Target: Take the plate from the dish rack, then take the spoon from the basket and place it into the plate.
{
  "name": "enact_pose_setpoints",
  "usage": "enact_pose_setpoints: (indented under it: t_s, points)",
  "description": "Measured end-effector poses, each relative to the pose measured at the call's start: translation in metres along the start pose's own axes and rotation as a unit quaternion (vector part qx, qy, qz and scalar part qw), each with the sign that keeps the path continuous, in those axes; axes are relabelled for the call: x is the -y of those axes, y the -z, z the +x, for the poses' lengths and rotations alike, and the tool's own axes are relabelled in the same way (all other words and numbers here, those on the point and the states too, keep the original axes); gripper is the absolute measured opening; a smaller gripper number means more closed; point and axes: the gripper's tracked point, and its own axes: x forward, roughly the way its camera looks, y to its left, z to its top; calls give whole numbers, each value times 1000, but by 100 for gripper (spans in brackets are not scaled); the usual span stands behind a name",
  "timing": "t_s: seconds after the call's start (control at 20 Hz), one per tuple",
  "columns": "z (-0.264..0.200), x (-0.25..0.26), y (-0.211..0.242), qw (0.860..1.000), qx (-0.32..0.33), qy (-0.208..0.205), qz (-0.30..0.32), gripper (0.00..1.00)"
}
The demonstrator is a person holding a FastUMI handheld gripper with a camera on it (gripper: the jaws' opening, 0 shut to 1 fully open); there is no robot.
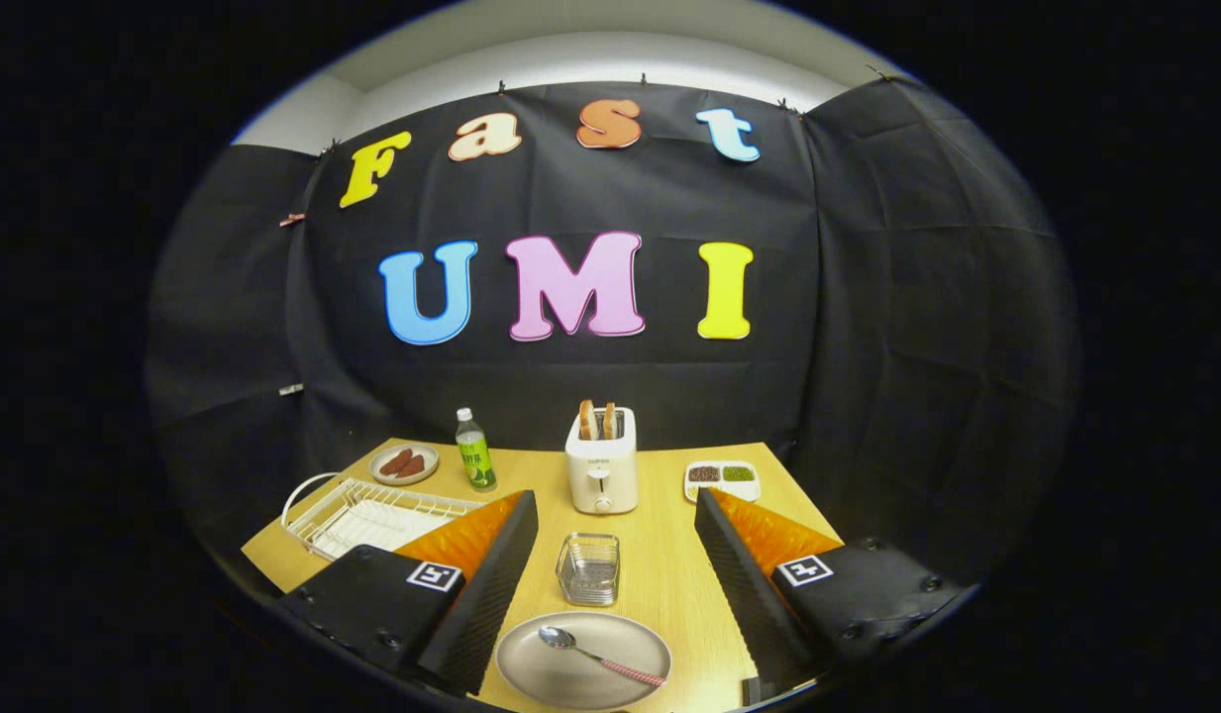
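Gripper (615, 555) held above the wooden table (669, 584), fingers spread wide apart, clamped on nothing. Between the fingers, nearest the camera, a round grey plate (531, 662) lying flat on the table, with the spoon (598, 655) resting in it: bowl toward the left finger, checked red-and-white handle pointing toward the right finger. Just beyond the plate, still between the fingers, a small wire basket (588, 568), standing upright and apart from the plate. Beyond the left finger, a white wire dish rack (357, 515) near the table's left edge. Farther back, behind the rack, a small dish (404, 463) holding brown pieces of food, and just beside it a clear bottle (474, 452) with a green label, upright. Beyond the basket, at the middle of the table, a white toaster (601, 461) with two slices of bread standing in its slots. Beyond the right finger, a white divided tray (722, 480) with dark and green contents in separate compartments.
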Motion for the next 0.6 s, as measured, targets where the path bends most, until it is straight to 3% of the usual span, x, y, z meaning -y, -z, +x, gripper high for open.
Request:
enact_pose_setpoints:
  t_s: [0.6]
  points:
    - [-21, -6, -15, 999, 19, 47, -4, 99]
